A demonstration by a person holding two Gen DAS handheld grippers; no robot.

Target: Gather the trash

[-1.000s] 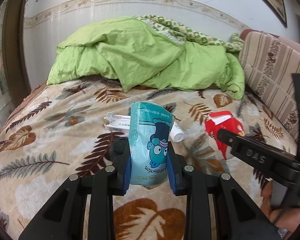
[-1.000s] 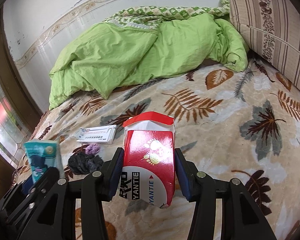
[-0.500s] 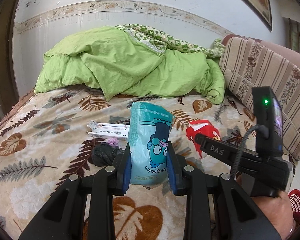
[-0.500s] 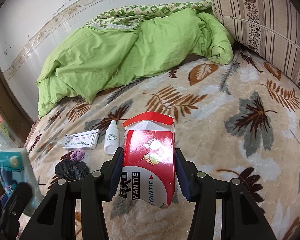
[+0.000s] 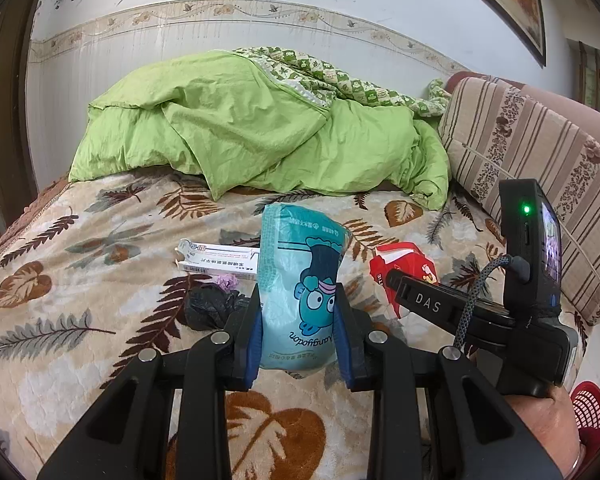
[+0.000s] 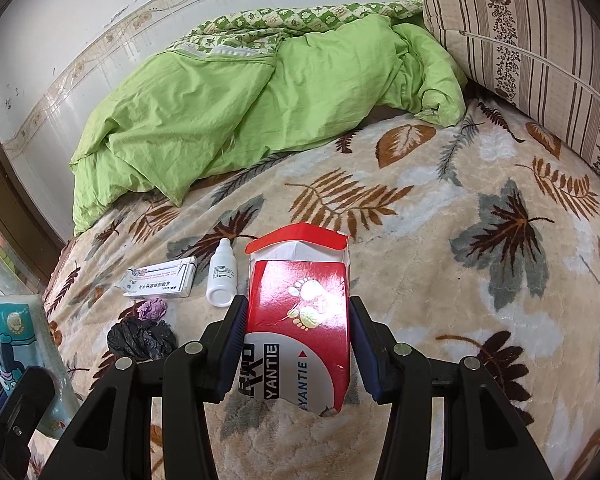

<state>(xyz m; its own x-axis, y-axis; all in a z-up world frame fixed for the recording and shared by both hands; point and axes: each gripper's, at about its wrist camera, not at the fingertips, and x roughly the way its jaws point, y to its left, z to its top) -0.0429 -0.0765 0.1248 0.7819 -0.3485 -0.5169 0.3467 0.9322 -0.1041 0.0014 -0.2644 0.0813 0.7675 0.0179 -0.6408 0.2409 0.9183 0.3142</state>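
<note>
My left gripper (image 5: 298, 330) is shut on a teal tissue pack (image 5: 300, 280) with a cartoon face, held above the bed. My right gripper (image 6: 298, 344) is shut on a red YANTIE box (image 6: 300, 320) with its flap open. The right gripper and red box (image 5: 404, 260) also show in the left wrist view, to the right. On the leaf-patterned blanket lie a white medicine box (image 6: 162, 280), a small white bottle (image 6: 221, 278), a purple scrap (image 6: 153, 308) and a crumpled black bag (image 6: 140, 338). The teal pack also shows in the right wrist view (image 6: 16, 344) at the far left.
A bunched green duvet (image 5: 260, 128) lies at the back of the bed against the wall. A striped cushion (image 5: 540, 168) stands along the right side. A red mesh basket (image 5: 590, 404) is low at the right, beside the bed.
Both grippers have pulled back and up from the bed, each still holding its item. The white bottle came into the right wrist view.
</note>
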